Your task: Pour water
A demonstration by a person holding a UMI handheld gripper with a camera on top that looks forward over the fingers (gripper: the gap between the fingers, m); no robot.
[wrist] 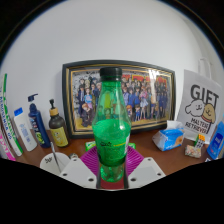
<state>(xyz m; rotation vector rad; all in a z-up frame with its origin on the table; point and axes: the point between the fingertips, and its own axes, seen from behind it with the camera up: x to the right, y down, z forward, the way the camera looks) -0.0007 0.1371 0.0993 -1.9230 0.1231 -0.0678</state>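
Note:
A green plastic bottle [111, 120] with a black cap stands upright between my fingers, its base down at the magenta pads. My gripper [111, 172] is shut on the bottle, both pads pressing its lower body. The bottle hides the middle of the desk behind it. No cup or glass shows.
A framed group photo [150, 95] leans on the white wall behind. On the left stand a blue pump bottle [38, 122], an amber bottle [57, 127] and white tubes [22, 130]. On the right are a blue-white box [170, 137] and a "GIFT" sign [200, 115] on the wooden desk [150, 150].

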